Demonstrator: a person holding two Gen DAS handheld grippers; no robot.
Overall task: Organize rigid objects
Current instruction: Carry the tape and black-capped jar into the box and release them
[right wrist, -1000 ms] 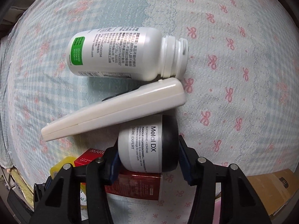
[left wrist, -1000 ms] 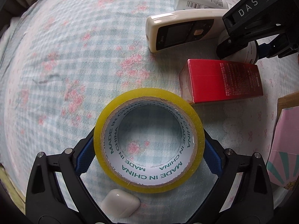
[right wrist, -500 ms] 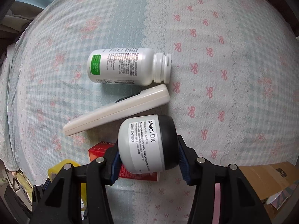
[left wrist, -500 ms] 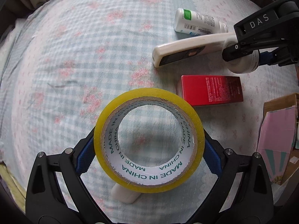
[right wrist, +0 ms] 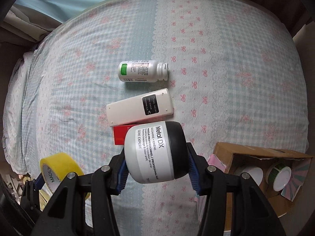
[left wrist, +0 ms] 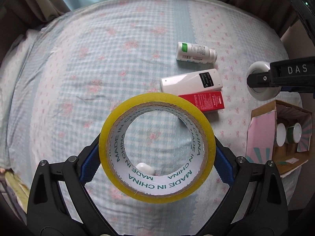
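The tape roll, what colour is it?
Yellow tape roll, white inside with green lettering; clearest in the left wrist view.

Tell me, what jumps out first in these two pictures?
The big yellow tape roll fills the left view, pinched in the left claw above the checked bedspread. In the right view, the right claw grips a white jar with a black lid. Beyond them a white bottle, a remote and a red box lie in a row, with an open cardboard box to the right.
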